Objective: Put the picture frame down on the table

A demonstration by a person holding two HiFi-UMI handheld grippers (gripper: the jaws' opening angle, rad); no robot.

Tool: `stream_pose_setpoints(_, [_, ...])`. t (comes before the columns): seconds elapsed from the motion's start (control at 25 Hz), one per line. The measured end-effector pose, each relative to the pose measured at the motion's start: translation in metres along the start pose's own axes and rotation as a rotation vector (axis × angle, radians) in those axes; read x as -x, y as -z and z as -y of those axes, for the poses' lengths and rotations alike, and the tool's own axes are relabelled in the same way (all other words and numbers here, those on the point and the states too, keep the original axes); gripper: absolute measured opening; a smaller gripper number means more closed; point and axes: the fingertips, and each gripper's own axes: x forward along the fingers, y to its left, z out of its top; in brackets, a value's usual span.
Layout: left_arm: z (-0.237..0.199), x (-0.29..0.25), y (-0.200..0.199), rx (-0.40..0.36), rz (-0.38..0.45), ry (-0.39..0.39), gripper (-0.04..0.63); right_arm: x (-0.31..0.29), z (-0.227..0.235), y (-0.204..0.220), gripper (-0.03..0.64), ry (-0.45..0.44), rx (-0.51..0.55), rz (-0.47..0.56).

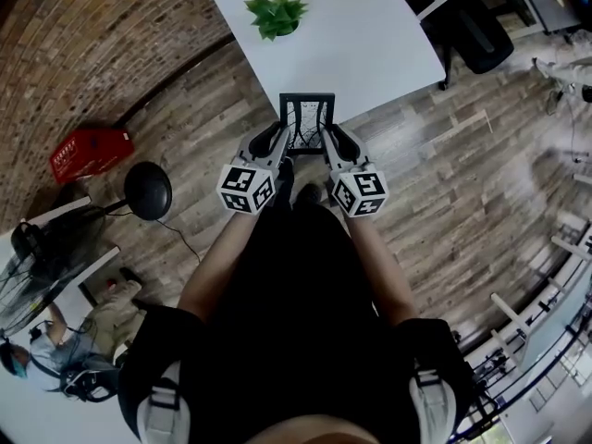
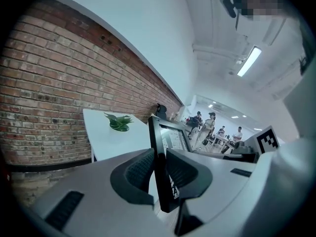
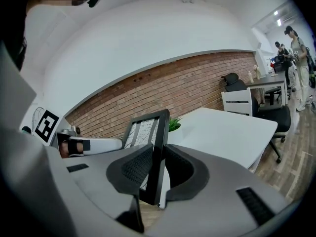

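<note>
White table (image 1: pixel 370 44) ahead; left gripper (image 1: pixel 276 141), right gripper (image 1: pixel 335 141) clamp picture frame (image 1: pixel 307 109) (upright).

What we cannot see well

The picture frame (image 1: pixel 306 118) has its side edges tucked inside the left gripper (image 1: pixel 271 141) and right gripper (image 1: pixel 339 141). We cannot make out its drawing. The table (image 1: pixel 370 54) runs off the top edge. The far people (image 2: pixel 205 125) look too small.

Black picture frame (image 1: pixel 306 123), white table (image 1: pixel 370 44), green plant (image 1: pixel 276 15), red crate (image 1: pixel 90 152), perhaps.
</note>
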Motion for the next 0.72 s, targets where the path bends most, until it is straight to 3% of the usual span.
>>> stream_pose_setpoints(0.72, [-0.05, -0.069, 0.029, 0.064, -0.11, 0.013, 0.087, -0.063, 0.046, 0.024, 0.072, 0.048, -0.018, -0.092])
